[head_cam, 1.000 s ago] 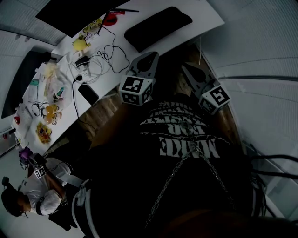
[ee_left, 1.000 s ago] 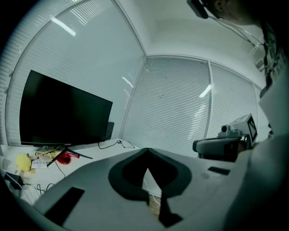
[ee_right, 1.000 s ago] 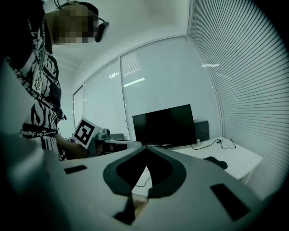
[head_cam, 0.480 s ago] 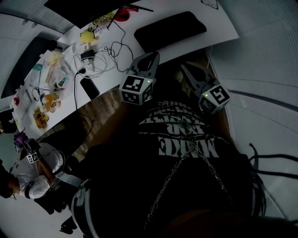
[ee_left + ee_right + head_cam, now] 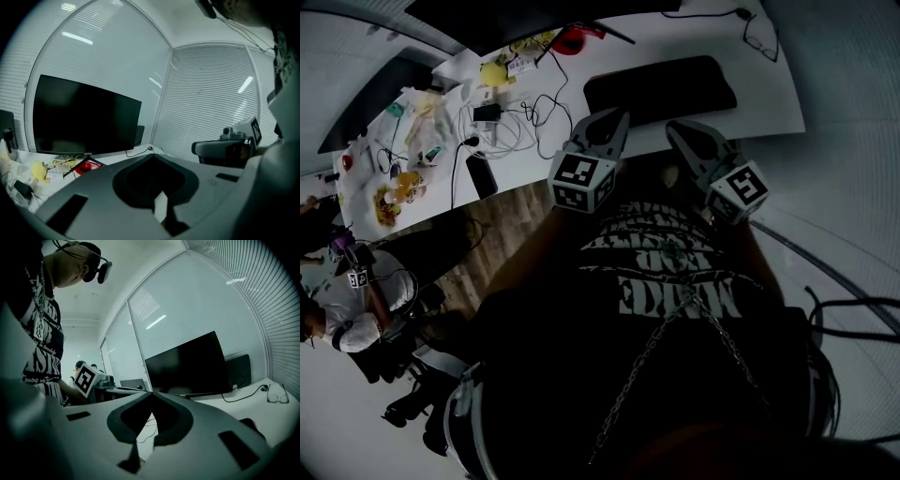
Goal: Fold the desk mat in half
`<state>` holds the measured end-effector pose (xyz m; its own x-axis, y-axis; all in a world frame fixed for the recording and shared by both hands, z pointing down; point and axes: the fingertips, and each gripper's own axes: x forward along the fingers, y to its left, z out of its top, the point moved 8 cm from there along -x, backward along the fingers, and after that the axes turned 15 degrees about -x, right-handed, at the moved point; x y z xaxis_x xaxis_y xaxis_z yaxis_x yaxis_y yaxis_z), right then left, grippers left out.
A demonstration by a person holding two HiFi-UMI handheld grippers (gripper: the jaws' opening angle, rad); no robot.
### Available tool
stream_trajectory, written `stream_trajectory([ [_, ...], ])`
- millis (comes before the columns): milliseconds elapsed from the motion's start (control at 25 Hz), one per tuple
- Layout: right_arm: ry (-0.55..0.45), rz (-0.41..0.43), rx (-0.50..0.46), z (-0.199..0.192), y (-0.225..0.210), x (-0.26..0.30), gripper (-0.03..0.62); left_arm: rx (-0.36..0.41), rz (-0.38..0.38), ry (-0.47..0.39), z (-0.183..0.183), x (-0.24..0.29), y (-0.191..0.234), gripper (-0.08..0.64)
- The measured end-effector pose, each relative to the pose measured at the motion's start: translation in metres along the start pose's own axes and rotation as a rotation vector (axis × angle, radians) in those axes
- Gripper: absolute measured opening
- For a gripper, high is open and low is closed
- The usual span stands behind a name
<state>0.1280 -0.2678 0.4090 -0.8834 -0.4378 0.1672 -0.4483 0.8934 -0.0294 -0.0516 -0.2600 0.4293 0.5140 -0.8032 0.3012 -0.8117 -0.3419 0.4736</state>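
Nearby, cables [image 5: 523,124] and phone [image 5: 480,175] left of desk mat [image 5: 661,86]; glasses [image 5: 761,37] beyond.

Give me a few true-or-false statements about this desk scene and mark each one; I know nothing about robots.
1. The desk mat lies flat and unfolded on the white desk. True.
2. The left gripper clamps a corner of the mat. False: its jaws are together and hold nothing.
3. The right gripper has its jaws shut. True.
4. The monitor shows a bright picture. False: its screen is black.
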Motion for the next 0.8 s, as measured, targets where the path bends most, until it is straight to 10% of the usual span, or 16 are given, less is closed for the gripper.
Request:
stream_trajectory([
  [800, -0.004, 0.121, 0.018, -0.004, -0.138, -0.028, 0.0, 0.011, 0.133, -0.043, 0.017, 0.096, -0.044, 0.006],
])
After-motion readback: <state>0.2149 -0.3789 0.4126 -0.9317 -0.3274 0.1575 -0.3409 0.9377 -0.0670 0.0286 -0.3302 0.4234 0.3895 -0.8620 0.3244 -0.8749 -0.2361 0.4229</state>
